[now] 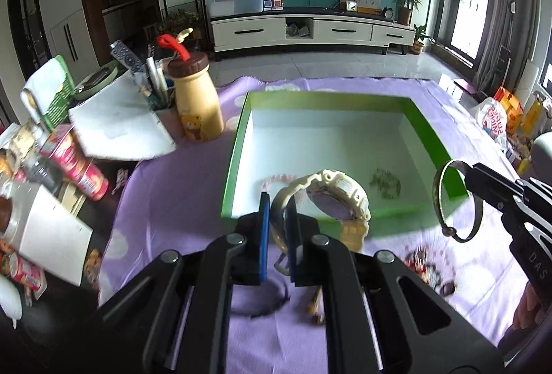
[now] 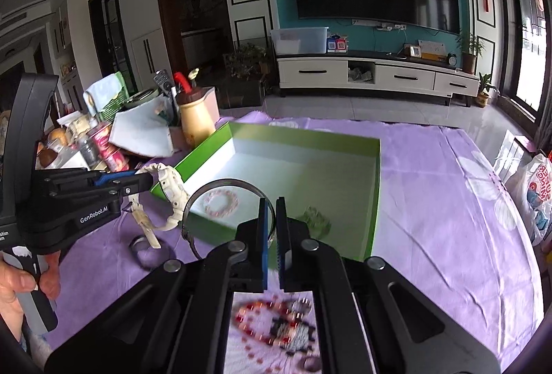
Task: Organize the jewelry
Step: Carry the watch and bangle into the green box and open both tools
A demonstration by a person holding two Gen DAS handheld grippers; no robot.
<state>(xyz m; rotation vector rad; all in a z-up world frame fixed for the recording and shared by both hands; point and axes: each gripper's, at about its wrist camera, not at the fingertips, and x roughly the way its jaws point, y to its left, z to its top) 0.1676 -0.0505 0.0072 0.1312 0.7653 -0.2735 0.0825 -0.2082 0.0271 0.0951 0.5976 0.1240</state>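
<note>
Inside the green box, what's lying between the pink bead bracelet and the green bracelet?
Nothing: in the right wrist view, bare white floor of the green cardboard box separates the pink bead bracelet from the green bead bracelet.

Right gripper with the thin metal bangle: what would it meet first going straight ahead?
Probably the white floor of the green-walled box, near the green beaded piece; depth is unclear.

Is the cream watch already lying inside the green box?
No: the cream watch hangs by its strap from the left claw, outside the near-left corner of the green box.
</note>
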